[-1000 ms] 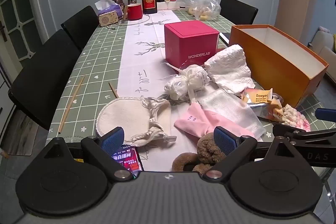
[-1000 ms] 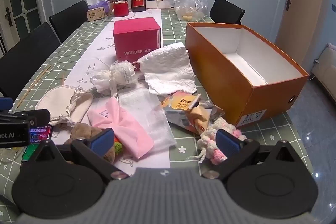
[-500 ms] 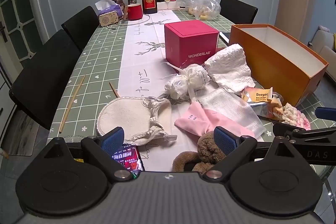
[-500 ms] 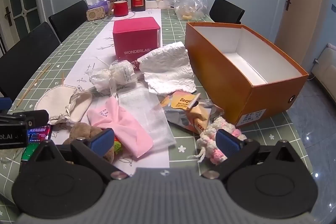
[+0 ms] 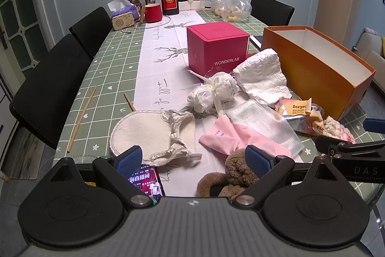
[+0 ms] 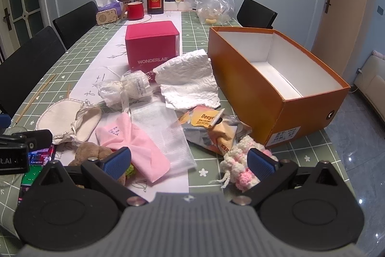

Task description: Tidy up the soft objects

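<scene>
Soft things lie in a heap on the table's near end: a cream cloth pouch (image 5: 146, 134), a pink cloth (image 5: 228, 136), a brown plush toy (image 5: 235, 172), a white mesh bag (image 5: 262, 122), a crumpled white cloth (image 5: 262, 78), a gauze-wrapped bundle (image 5: 214, 93) and a pink-white knitted piece (image 6: 243, 165). An open, empty orange box (image 6: 276, 78) stands to the right. My left gripper (image 5: 192, 159) is open above the plush toy and pouch. My right gripper (image 6: 190, 160) is open above the pink cloth (image 6: 134, 141) and knitted piece.
A pink WONDERLAB box (image 5: 216, 49) stands behind the heap. A snack packet (image 6: 211, 127) lies by the orange box. A lit phone (image 5: 146, 181) lies under my left gripper. Chopsticks (image 5: 81, 117) lie left. Bottles, a red mug (image 5: 152, 12) and a plastic bag are far back.
Both grippers have drifted slightly; the scene sits almost the same. Nothing was taken hold of or moved.
</scene>
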Demonstrator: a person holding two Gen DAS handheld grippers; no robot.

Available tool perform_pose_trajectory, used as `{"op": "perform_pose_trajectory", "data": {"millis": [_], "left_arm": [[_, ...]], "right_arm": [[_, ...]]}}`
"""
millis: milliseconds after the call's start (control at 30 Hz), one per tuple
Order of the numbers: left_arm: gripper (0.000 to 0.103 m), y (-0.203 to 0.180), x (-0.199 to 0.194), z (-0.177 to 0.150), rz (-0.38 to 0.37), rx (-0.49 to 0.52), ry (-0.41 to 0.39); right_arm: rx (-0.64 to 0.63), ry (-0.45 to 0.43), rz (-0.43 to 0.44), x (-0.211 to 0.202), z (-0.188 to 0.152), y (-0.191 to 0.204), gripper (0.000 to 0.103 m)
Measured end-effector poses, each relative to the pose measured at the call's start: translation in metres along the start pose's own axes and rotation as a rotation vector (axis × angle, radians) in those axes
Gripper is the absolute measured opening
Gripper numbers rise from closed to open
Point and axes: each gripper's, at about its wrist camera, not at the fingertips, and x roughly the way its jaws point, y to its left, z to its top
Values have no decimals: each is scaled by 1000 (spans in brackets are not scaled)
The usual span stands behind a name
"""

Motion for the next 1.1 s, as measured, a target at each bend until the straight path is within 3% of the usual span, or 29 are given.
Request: {"op": "perform_pose_trajectory", "data": {"millis": [1100], "left_arm": [[103,-4,-1,-2,-5,5,-6]], "right_arm": [[-3,-6,-12,0,2,-4,100]]}}
